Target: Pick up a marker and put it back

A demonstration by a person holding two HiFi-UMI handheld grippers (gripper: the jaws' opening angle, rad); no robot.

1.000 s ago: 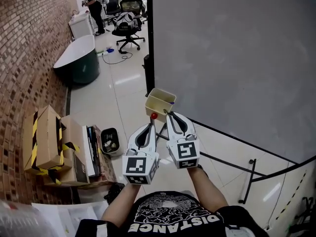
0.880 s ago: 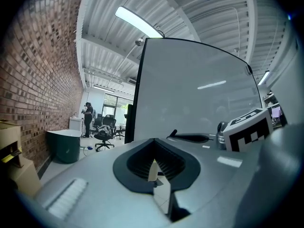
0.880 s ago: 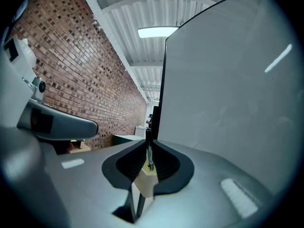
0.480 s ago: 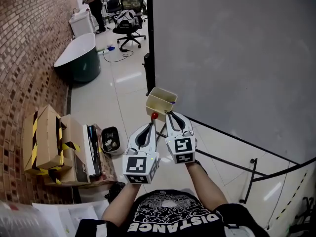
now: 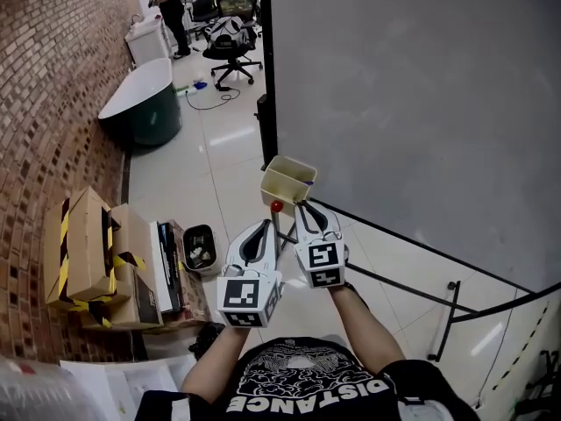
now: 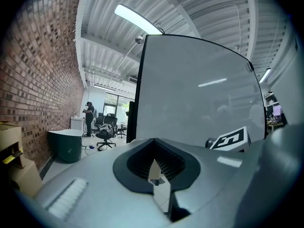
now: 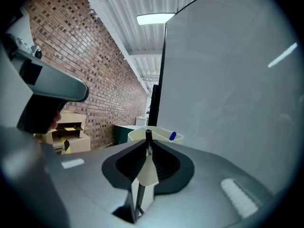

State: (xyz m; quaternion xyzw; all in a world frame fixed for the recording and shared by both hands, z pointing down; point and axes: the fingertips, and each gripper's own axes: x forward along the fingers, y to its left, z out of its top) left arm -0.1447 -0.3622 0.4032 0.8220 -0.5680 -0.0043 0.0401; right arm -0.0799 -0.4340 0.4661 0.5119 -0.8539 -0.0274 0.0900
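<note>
Both grippers are seen in the head view, held side by side in front of the person's chest: one left gripper [image 5: 266, 224] and one right gripper [image 5: 303, 206]. Their tips are aimed at a single cream bin [image 5: 279, 188] set beside the grey whiteboard [image 5: 412, 103]. One small red knob [image 5: 276, 206] is seen between the tips, but what it belongs to cannot be made out here. The bin's contents are too small to read. Stacked cardboard boxes [image 5: 83, 253] are seen by the brick wall, their number blurred together.

In the left gripper view, the left gripper [image 6: 154, 140] is seen with its jaws pressed together and nothing gripped. Only a sliver of floor is glimpsed through the slot behind them. One marker cube [image 6: 230, 139] of the other gripper is cut off at the right.

In the right gripper view, the right gripper [image 7: 148, 145] is seen clenched on one slim dark marker [image 7: 147, 137]. The marker is viewed nearly end-on, so its length and cap colour cannot be judged. It is lined up with the bin [image 7: 135, 135] and held near its rim. One blue cap [image 7: 172, 136] is seen above that rim, the rest hidden inside.
</note>
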